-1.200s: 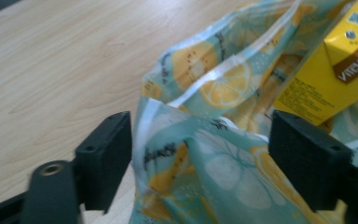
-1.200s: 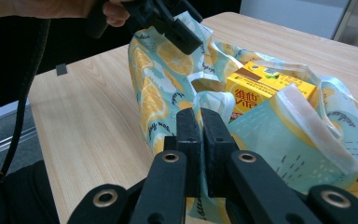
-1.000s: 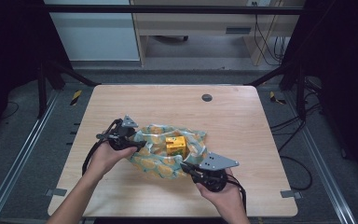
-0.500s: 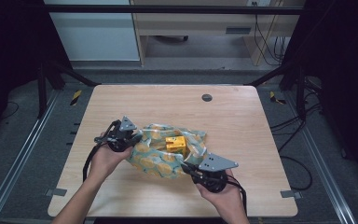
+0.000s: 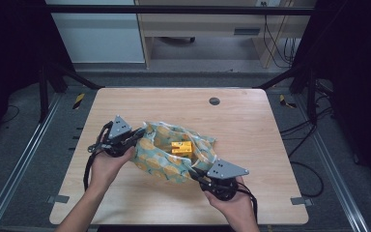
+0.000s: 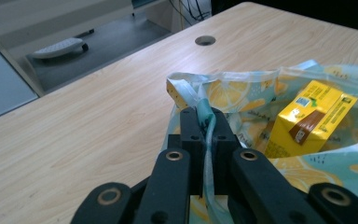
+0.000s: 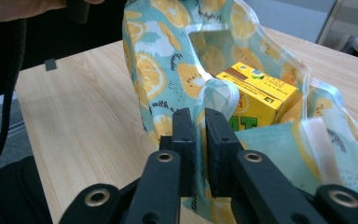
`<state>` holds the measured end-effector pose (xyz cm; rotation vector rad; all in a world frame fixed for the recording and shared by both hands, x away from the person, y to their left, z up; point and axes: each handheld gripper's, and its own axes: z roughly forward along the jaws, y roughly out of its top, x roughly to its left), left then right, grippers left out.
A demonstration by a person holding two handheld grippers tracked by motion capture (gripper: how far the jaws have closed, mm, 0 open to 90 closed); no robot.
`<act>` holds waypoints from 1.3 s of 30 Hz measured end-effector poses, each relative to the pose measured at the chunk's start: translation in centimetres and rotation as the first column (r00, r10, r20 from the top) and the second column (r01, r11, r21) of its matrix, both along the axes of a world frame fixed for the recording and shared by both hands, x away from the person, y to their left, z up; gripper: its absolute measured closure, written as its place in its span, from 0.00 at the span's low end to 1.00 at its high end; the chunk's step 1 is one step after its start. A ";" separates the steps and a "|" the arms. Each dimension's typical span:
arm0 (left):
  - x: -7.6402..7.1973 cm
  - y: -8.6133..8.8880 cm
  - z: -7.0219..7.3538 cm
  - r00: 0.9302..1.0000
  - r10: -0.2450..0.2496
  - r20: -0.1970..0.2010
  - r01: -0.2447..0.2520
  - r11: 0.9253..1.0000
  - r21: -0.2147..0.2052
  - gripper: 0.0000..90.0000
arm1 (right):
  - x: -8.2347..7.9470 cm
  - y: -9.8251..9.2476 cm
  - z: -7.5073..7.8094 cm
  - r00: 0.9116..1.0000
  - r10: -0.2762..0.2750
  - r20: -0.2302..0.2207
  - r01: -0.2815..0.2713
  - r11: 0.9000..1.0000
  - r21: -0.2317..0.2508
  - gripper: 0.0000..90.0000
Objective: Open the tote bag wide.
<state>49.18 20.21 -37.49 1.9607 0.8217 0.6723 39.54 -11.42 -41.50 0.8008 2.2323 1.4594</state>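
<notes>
Our left gripper [image 6: 204,122] has just closed its jaws on the rim of the lemon-print bag [image 5: 160,162], and the thin edge is pinched flat between the black pads. Our right gripper [image 7: 200,122] clamps the opposite rim, with a fold of film between its jaws. Between the two grips the bag mouth stands open on the wooden table [image 5: 251,121]. A yellow carton [image 5: 181,147] lies inside, with the bag walls around it. Farther away, a round cable hole [image 5: 214,101] sits near the far edge, well apart from the bag.
</notes>
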 end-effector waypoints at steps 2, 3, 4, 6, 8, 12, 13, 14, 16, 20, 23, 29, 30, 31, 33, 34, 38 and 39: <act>-0.1 0.0 0.2 1.000 0.005 0.012 -0.005 1.000 -0.018 0.98 | 0.0 -0.1 0.0 1.000 -0.003 0.000 0.003 1.000 0.001 0.92; -0.2 0.0 0.3 1.000 0.005 0.016 -0.005 0.999 -0.034 0.98 | 0.0 -0.1 0.0 1.000 -0.003 0.000 0.003 1.000 0.001 0.92; -0.3 0.0 0.5 1.000 0.006 0.024 -0.005 0.999 -0.050 0.98 | 0.0 -0.1 0.0 1.000 -0.006 -0.001 0.006 1.000 0.002 0.91; -0.4 0.0 0.8 0.999 0.004 0.038 -0.002 0.999 -0.053 0.98 | 0.0 -0.1 0.1 1.000 -0.007 0.000 0.007 1.000 0.002 0.90; -0.6 0.0 1.2 0.999 0.005 0.051 -0.002 0.998 -0.059 0.98 | 0.0 -0.2 0.3 1.000 -0.009 0.000 0.009 1.000 0.004 0.88; -1.0 0.2 1.8 0.997 0.005 0.072 0.001 0.996 -0.088 0.98 | 0.1 -0.4 0.7 1.000 -0.019 0.005 0.019 1.000 0.008 0.84; -1.1 0.2 2.0 0.997 0.001 0.080 0.006 0.996 -0.089 0.98 | 0.0 -0.5 0.9 1.000 -0.023 0.005 0.023 1.000 0.010 0.84; -1.2 0.2 2.2 0.996 -0.001 0.085 0.009 0.996 -0.089 0.98 | 0.1 -0.7 1.1 1.000 -0.027 0.008 0.026 1.000 0.012 0.83; -1.5 0.2 2.5 0.994 -0.007 0.109 0.016 0.996 -0.082 0.98 | 0.1 -1.0 1.5 0.999 -0.037 0.011 0.037 0.999 0.018 0.82; -2.3 0.5 2.9 0.992 -0.021 0.121 0.031 0.996 -0.083 0.98 | 0.3 -1.7 2.8 0.998 -0.056 0.026 0.055 0.998 0.034 0.81; -3.3 1.2 3.4 0.990 -0.033 0.138 0.047 0.994 -0.099 0.98 | 0.7 -2.3 4.1 0.996 -0.073 0.044 0.071 0.997 0.036 0.80; -5.3 2.0 3.6 0.986 -0.063 0.156 0.084 0.988 -0.130 0.98 | 1.0 -2.6 5.2 0.994 -0.088 0.058 0.086 0.995 0.045 0.80; -5.3 2.0 3.6 0.986 -0.063 0.156 0.084 0.988 -0.130 0.98 | 1.0 -2.6 5.2 0.994 -0.088 0.058 0.086 0.995 0.045 0.80; -5.8 2.1 3.4 0.988 -0.071 0.141 0.090 0.986 -0.140 0.98 | 1.0 -2.5 5.3 0.994 -0.089 0.058 0.086 0.995 0.042 0.80; -6.4 2.4 3.0 0.988 -0.079 0.136 0.100 0.983 -0.153 0.98 | 0.8 -2.4 5.1 0.995 -0.084 0.054 0.082 0.996 0.040 0.80; -6.7 2.5 2.7 0.988 -0.084 0.131 0.103 0.983 -0.151 0.98 | 0.8 -2.3 5.1 0.995 -0.080 0.053 0.078 0.996 0.037 0.80; -7.4 3.1 1.8 0.989 -0.090 0.115 0.108 0.982 -0.155 0.98 | 0.5 -2.2 4.6 0.996 -0.075 0.044 0.074 0.997 0.027 0.80; -7.8 3.4 1.3 0.991 -0.090 0.102 0.106 0.982 -0.158 0.98 | 0.4 -2.2 4.4 0.996 -0.077 0.039 0.076 0.997 0.026 0.80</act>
